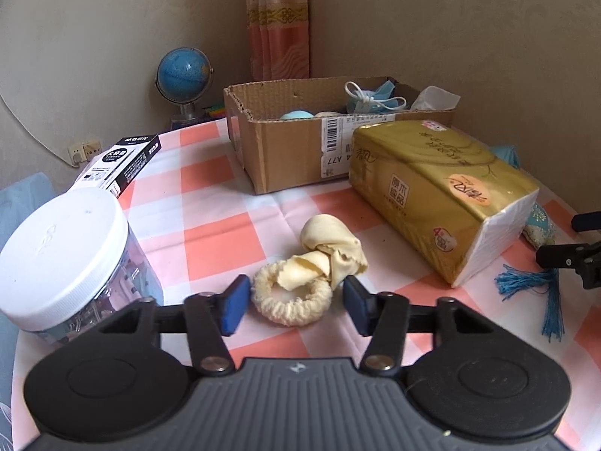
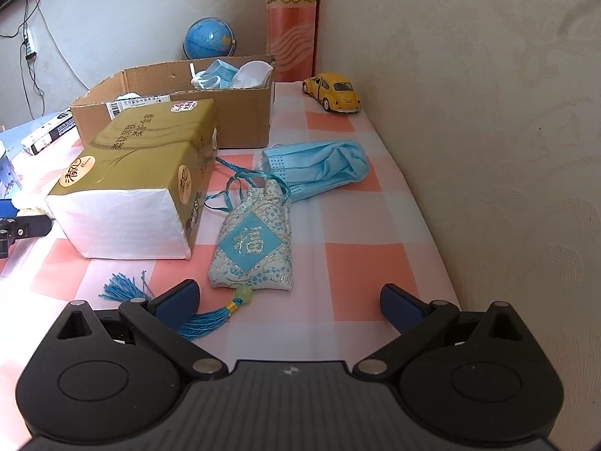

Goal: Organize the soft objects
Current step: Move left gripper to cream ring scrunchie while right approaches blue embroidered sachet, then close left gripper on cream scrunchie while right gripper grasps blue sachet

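The left gripper (image 1: 295,306) has its jaws narrowed around a cream scrunchie (image 1: 291,300) lying on the checked tablecloth (image 1: 210,248). The left pad (image 1: 234,306) stands just beside the ring, the right pad just beside its bow; whether they press it I cannot tell. The right gripper (image 2: 289,302) stands wide, nothing between its pads, with a blue sachet (image 2: 253,248) just beyond it and the tassel (image 2: 204,321) at its left finger. A blue mask (image 2: 319,167) lies farther off. A gold tissue pack (image 1: 432,184) sits between the grippers, a cardboard box (image 1: 293,154) behind it holding masks, and a jar (image 1: 64,251) at near left.
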A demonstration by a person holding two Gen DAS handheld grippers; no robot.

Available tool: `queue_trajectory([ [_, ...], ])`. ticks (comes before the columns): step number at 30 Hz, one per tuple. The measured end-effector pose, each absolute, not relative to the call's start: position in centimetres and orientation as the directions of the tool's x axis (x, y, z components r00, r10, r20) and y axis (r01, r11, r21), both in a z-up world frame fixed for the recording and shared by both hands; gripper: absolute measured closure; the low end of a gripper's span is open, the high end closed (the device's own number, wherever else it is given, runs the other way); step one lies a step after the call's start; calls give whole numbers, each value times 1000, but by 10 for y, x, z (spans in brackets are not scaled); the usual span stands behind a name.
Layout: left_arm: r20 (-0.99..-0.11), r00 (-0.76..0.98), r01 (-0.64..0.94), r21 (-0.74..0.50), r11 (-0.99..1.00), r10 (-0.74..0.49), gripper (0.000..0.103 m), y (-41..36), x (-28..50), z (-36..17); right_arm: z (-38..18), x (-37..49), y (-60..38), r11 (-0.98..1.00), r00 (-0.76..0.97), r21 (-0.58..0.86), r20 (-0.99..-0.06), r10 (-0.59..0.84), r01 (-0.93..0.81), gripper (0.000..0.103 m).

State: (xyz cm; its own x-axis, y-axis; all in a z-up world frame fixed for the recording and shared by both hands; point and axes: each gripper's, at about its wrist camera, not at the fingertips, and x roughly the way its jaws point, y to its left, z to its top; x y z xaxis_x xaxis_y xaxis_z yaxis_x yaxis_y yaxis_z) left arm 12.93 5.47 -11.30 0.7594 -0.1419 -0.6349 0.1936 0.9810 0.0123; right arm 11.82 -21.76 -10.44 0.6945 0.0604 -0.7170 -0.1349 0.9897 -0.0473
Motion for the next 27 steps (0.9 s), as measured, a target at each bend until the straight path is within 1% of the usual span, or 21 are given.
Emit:
queue_trajectory([
  [1,-635,759,197,12,980,-145,57,54,129,-113,-105,118,-218,990,695,-47,-716,60,-134,0],
  [5,-637,758,197,19,980,-140,61,53,124,-113,-105,116,-218,990,700,-48,-711,61,-134,0],
  [16,-668,719,233,-29,972,-193,61,54,92,-109,-103,121,-217,986,693,-54,-718,70,-156,0],
  [20,-669,715,241,-37,970,-203,57,52,86,-109,-102,129,-214,984,686,-66,-724,67,-166,0],
  [22,-668,715,245,-38,969,-207,51,51,85,-109,-102,134,-212,983,689,-72,-722,65,-169,0],
  [24,-667,716,249,-33,968,-206,49,50,84,-109,-102,136,-210,981,694,-77,-716,70,-178,6],
  [25,-668,714,251,-32,967,-208,46,50,84,-109,-101,137,-208,979,697,-79,-713,75,-186,9],
  [27,-670,711,259,-31,965,-213,42,50,85,-110,-100,138,-206,976,703,-79,-706,89,-203,23],
])
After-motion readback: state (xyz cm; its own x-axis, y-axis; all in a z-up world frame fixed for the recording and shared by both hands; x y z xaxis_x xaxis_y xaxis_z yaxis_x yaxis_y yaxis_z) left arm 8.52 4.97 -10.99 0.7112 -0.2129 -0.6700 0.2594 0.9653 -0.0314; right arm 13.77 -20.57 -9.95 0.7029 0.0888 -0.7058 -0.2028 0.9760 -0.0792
